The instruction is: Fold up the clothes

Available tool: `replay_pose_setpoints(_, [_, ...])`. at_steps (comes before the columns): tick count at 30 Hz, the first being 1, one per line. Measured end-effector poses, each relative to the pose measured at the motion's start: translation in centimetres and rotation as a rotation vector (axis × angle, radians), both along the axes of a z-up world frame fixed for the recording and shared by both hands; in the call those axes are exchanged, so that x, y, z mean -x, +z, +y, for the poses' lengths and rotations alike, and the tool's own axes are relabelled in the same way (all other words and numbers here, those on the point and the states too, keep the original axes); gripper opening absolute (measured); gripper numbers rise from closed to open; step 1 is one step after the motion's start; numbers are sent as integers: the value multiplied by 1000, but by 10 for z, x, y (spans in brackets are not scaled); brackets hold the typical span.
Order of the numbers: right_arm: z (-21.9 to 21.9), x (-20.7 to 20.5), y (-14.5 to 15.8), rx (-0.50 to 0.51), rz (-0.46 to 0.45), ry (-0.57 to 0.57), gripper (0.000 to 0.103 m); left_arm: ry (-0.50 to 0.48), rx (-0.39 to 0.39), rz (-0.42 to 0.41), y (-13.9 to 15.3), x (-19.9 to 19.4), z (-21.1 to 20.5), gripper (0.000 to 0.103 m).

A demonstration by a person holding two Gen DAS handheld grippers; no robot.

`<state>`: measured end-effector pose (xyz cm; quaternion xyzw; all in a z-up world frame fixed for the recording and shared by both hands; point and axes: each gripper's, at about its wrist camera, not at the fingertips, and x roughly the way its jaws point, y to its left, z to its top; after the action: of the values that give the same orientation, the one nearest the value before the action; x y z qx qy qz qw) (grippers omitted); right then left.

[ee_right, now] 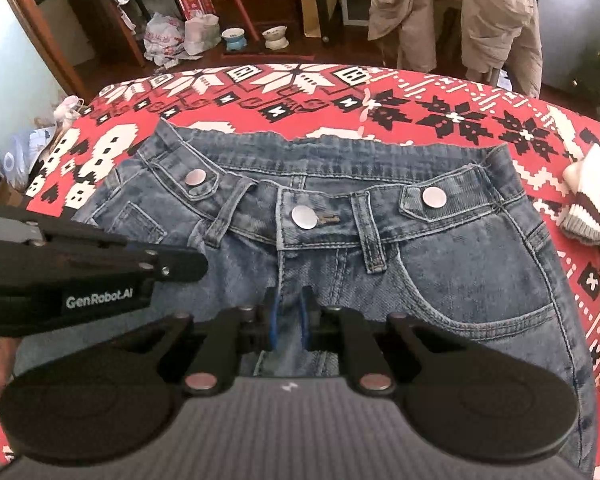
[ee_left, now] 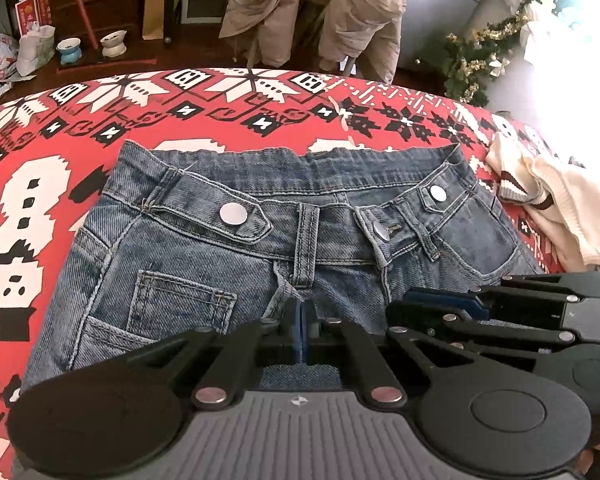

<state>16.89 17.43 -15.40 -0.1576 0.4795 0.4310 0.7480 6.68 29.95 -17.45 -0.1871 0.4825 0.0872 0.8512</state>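
Blue jeans [ee_left: 260, 248] lie flat, front up, on a red patterned cloth [ee_left: 40, 140], with the waistband at the far side and the buttons fastened. My left gripper [ee_left: 302, 320] hovers low over the crotch seam, its blue pads pressed together and no cloth seen between them. My right gripper [ee_right: 289, 320] is over the fly of the jeans [ee_right: 420, 264], its pads a narrow gap apart with flat denim showing through. The two grippers sit side by side: the left gripper [ee_right: 198, 266] reaches in from the left, and the right gripper [ee_left: 396, 308] from the right.
A white knit sweater [ee_left: 560, 208] [ee_right: 592, 208] lies crumpled at the right edge of the cloth. Beyond the far edge hang beige coats [ee_left: 340, 12], with a tinsel-covered plant [ee_left: 480, 60] to the right, and bowls [ee_left: 70, 48] and bags on the floor.
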Motion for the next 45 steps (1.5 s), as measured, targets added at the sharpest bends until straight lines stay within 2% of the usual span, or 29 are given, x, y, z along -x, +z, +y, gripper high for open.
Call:
replay_pose_setpoints(7, [-10,5,-2,-57,-34,10,15,-6,-66,-95,-4,15,-11,3])
replay_pose_setpoints(11, [-18,15,-1,-117,-81,-44,19,0,-125,-142,-3,25,-21,3])
replay_pose_setpoints(14, [-36,30,4,-192,-144,-96,21,49,-123,-207,6,46,-29,4])
replay_pose_setpoints(17, [-67,48,9,-247,-153,-142,21,68,-104,-249,20,69,-47,4])
replay_pose_setpoints(23, [-128,82,41,-256,-159,-127,21,71,-84,-244,50,101,-99,4])
replay_pose_setpoints(26, [-151,93,57,-261,-176,-81,22,39,-124,-236,53,112,-127,4])
replay_pose_setpoints(30, [-168,84,59,-272,-206,-91,22,22,-141,-224,44,123,-150,4])
replay_pose_setpoints(35, [-190,73,63,-285,-244,-104,22,87,-141,-258,49,127,-148,6])
replay_pose_setpoints(38, [-200,63,65,-290,-266,-111,22,125,-168,-270,53,112,-131,6])
replay_pose_setpoints(42, [-179,11,69,-279,-315,-111,21,176,-221,-266,56,78,-92,6])
replay_pose_setpoints(45, [-156,-33,63,-262,-308,-145,17,216,-218,-238,49,58,-55,5])
